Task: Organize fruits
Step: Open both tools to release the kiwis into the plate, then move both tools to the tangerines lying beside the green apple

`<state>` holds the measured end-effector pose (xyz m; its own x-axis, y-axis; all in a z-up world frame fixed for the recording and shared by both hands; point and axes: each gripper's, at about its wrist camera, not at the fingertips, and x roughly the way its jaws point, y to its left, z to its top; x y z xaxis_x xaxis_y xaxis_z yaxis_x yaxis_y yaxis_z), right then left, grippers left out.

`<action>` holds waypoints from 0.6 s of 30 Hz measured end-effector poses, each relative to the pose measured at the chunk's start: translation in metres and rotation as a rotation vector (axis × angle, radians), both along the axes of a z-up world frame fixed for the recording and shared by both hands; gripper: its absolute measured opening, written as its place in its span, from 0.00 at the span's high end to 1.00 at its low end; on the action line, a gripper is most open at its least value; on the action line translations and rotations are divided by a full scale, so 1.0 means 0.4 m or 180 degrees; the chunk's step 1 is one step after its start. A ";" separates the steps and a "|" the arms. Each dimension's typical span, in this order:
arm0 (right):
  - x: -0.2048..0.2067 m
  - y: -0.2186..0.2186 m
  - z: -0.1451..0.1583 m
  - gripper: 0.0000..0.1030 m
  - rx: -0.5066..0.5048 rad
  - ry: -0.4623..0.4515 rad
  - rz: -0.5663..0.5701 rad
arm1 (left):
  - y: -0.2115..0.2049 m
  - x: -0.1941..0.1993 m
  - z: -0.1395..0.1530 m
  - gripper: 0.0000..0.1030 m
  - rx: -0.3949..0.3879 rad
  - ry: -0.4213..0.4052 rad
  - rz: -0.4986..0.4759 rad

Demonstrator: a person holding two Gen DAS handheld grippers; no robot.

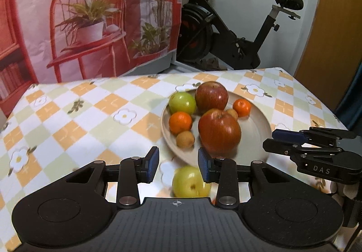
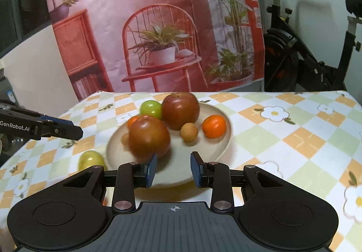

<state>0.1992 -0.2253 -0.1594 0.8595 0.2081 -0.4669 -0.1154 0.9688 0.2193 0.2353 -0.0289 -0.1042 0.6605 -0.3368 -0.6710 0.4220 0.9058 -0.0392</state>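
Beige plate (image 1: pixel 255 116) already carries two red apples, a green apple, two oranges and two small brown fruits; one yellow-green apple (image 1: pixel 191 181) remains on the counter (image 1: pixel 90 116) just beside it. Left hand-held gripper (image 1: pixel 178 165) and right hand-held gripper (image 2: pixel 173 169) are slightly parted, empty.

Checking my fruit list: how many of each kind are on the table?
Red apples: 2
Green apples: 2
Oranges: 2
Small tan fruits: 2
Total: 8

Fruit-crowded plate (image 1: pixel 260 116), open tablecloth (image 1: pixel 79 116) around
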 end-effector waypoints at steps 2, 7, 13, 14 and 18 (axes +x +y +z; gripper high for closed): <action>-0.017 0.015 0.001 0.70 0.0016 -0.0002 0.0035 | 0.017 -0.016 -0.002 0.61 -0.0030 0.0038 0.0020; -0.047 0.068 0.001 0.69 -0.0010 0.0009 0.0203 | 0.056 -0.048 -0.021 0.61 -0.0050 0.0117 0.0069; -0.058 0.157 0.006 0.69 -0.0181 0.0031 0.0516 | 0.090 -0.061 -0.041 0.61 -0.0123 0.0193 0.0145; -0.058 0.171 0.006 0.69 -0.0208 0.0033 0.0565 | 0.095 -0.063 -0.042 0.61 -0.0135 0.0196 0.0154; -0.057 0.210 0.005 0.69 -0.0275 0.0061 0.0712 | 0.109 -0.069 -0.047 0.61 -0.0154 0.0209 0.0179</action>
<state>0.1764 -0.1412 -0.1573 0.7873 0.3509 -0.5070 -0.3258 0.9349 0.1410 0.2077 0.0149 -0.1232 0.6345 -0.3335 -0.6973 0.3656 0.9243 -0.1094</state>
